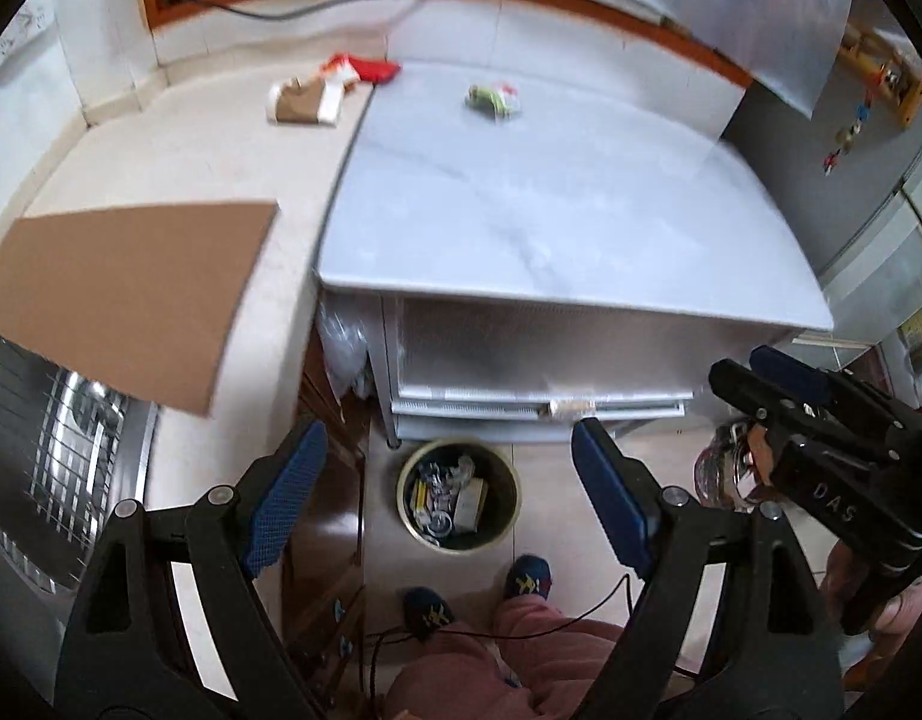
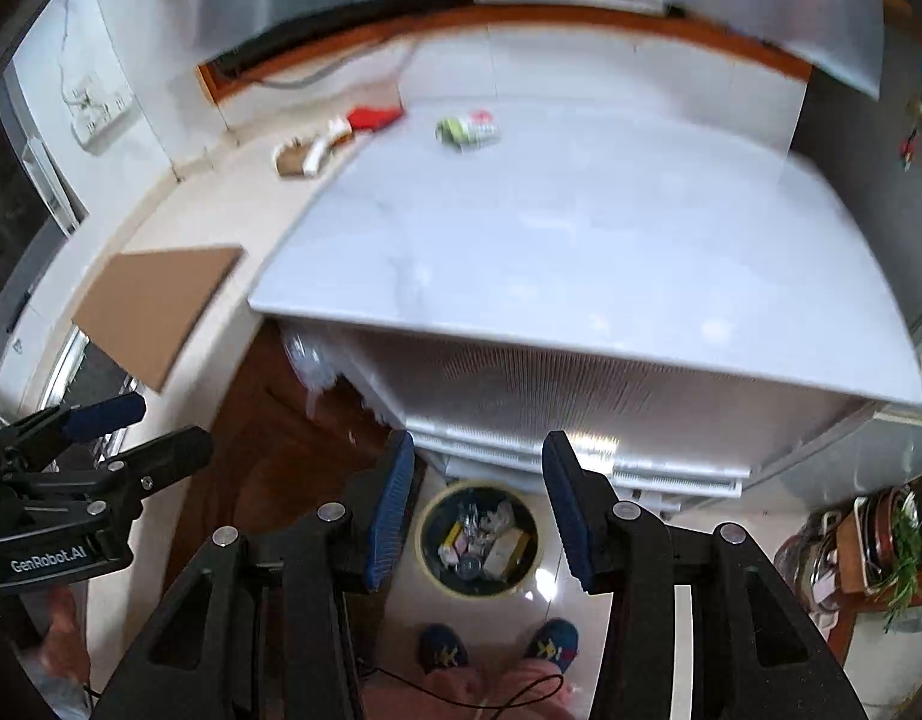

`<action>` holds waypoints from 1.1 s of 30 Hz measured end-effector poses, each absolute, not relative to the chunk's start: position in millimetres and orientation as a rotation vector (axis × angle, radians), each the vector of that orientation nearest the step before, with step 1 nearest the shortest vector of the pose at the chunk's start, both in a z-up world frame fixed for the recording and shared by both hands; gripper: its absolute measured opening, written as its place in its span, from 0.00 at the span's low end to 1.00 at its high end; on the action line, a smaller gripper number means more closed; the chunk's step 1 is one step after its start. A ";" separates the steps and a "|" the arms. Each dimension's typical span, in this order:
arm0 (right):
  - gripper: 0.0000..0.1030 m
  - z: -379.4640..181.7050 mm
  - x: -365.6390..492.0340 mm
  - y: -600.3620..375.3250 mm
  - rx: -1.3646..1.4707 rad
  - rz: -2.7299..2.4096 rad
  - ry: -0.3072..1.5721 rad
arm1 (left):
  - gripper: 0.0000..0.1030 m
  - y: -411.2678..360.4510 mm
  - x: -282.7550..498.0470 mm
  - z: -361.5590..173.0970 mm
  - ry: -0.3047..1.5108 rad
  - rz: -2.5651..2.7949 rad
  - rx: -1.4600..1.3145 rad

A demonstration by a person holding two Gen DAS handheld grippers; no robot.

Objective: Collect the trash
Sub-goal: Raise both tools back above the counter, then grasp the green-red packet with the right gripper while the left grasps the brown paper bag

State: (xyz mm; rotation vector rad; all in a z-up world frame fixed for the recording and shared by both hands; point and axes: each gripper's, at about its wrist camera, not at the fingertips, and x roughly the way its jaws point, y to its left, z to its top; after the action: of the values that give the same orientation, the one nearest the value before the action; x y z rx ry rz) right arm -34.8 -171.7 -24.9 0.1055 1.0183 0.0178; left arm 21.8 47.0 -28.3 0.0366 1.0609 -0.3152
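Both grippers point down at a floor bin. The left gripper (image 1: 449, 492) has its fingers wide apart, holding nothing. The right gripper (image 2: 478, 504) has its fingers apart, also holding nothing. The trash bin (image 2: 477, 537), part full, sits between the fingertips. A green wrapper (image 1: 492, 99) lies far beyond them on the white tabletop (image 1: 520, 228).

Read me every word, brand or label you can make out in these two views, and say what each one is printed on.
"DAS": on the black body of the right gripper.
"GenRobot.AI": on the black body of the left gripper.
Green wrapper on the white table: print too blurred to read.
Packaging in the trash bin: too small to read.
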 end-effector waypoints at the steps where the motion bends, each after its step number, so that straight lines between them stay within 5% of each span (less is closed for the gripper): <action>1: 0.45 -16.7 -33.0 -169.2 0.103 0.016 1.005 | 0.79 50.6 24.5 -25.8 1.049 -0.314 0.033; 19: 0.59 47.2 50.1 -145.7 -0.018 0.001 0.849 | 0.79 95.3 104.7 27.8 0.935 -0.246 -0.052; 33: 0.61 -27.5 285.0 -172.2 -0.179 0.146 0.936 | 0.80 72.0 256.2 -4.8 1.002 -0.024 -0.133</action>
State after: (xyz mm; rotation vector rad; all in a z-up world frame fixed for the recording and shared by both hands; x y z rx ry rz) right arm 285.0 -172.2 -27.5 -0.1792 0.9364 0.1459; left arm 256.2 72.0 -4.8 -0.1329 1.0025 -0.0235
